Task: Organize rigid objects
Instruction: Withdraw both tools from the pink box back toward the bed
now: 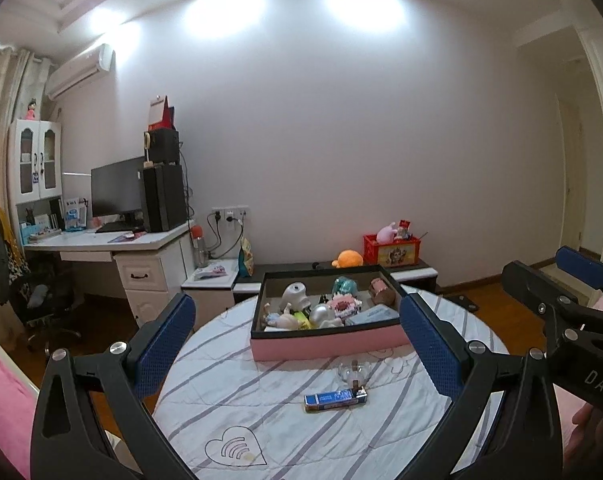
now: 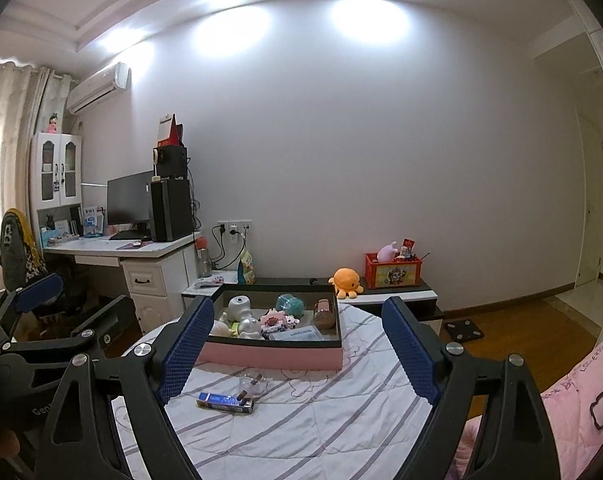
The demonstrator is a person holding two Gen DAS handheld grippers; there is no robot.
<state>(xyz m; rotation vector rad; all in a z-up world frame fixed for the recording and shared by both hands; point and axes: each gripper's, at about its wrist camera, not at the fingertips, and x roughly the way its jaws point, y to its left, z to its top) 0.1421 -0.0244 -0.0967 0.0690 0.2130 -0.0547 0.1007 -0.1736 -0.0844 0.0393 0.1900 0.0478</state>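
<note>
A pink box point(image 1: 325, 347) point(image 2: 277, 356) with a black rim sits on the far part of a round table point(image 1: 285, 432) point(image 2: 301, 432) covered in a striped white cloth. Inside it lie several toys and figures, among them a white figure point(image 1: 297, 294) point(image 2: 239, 306), a teal toy point(image 1: 343, 284) point(image 2: 291, 304) and a brown jar point(image 1: 381, 290) point(image 2: 325, 312). A flat blue box point(image 1: 335, 398) point(image 2: 225, 402) and a small clear glass item point(image 1: 355, 372) point(image 2: 255, 386) rest on the cloth in front. My left gripper point(image 1: 297, 344) and right gripper point(image 2: 301, 344) hover open and empty over the near part of the table.
A white desk point(image 1: 113, 244) point(image 2: 133, 250) with a monitor and speakers stands at the left, with an office chair point(image 1: 41, 296) beside it. A low cabinet point(image 1: 413, 270) point(image 2: 393, 292) behind the table carries an orange plush and a red crate. Pink bedding point(image 2: 573, 392) lies at the right.
</note>
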